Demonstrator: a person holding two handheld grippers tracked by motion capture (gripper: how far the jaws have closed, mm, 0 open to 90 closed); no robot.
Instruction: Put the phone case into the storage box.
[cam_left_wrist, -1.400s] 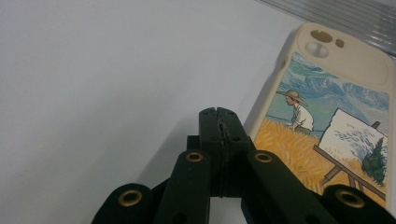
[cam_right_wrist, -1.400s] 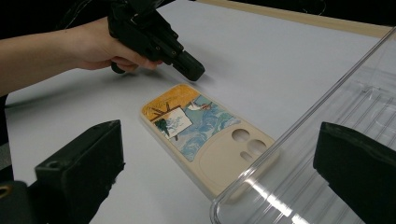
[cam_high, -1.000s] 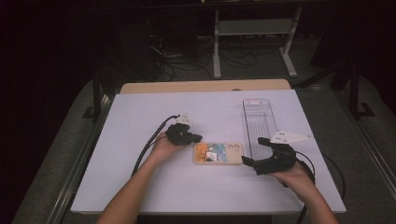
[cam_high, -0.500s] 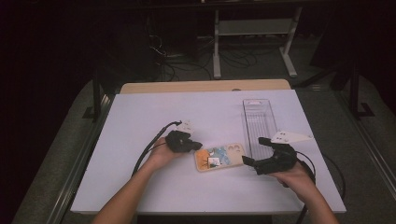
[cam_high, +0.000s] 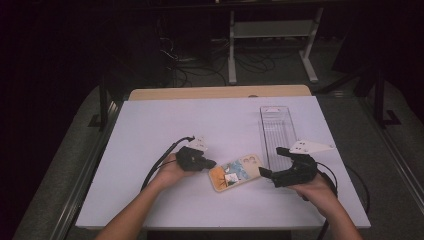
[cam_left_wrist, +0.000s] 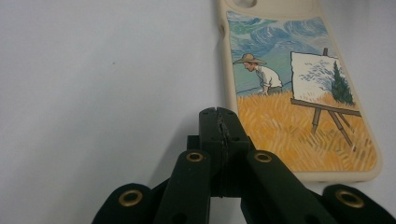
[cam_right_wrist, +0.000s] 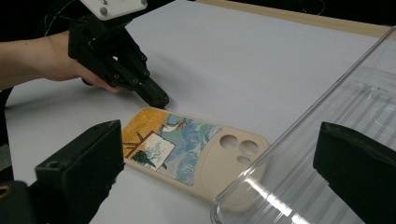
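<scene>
Phone case (cam_high: 236, 172) lies flat on the white table (cam_high: 150, 120), printed side up, between the two grippers near the person's edge. No brand, logo or text readable on it anywhere. The print is a painting: a figure in a straw hat at an easel in a yellow field, with a swirly blue background. The case body is beige, with a camera cutout panel of three round holes at one end, best seen in the right gripper view (cam_right_wrist: 194, 149).

Left gripper (cam_high: 209, 163): jaws fully closed, nothing between them. In the left gripper view (cam_left_wrist: 218, 116) the two black tips meet flush, sitting low just beside the case's long edge near its yellow-field end (cam_left_wrist: 299, 107). Whether the tip touches the case I can't tell. From the right gripper view, the same closed tip (cam_right_wrist: 156, 99) sits at the table surface right by the case's corner.

Right gripper (cam_high: 274, 161): jaws wide open, holding nothing. In its own view they straddle the camera-cutout end of the case and the near end of the clear plastic tray (cam_right_wrist: 336, 140).

The tray (cam_high: 276, 131) is long, narrow and transparent. It runs away from the person on the right side of the table, and its near corner overlaps the case's cutout end. No label readable on the tray either.
</scene>
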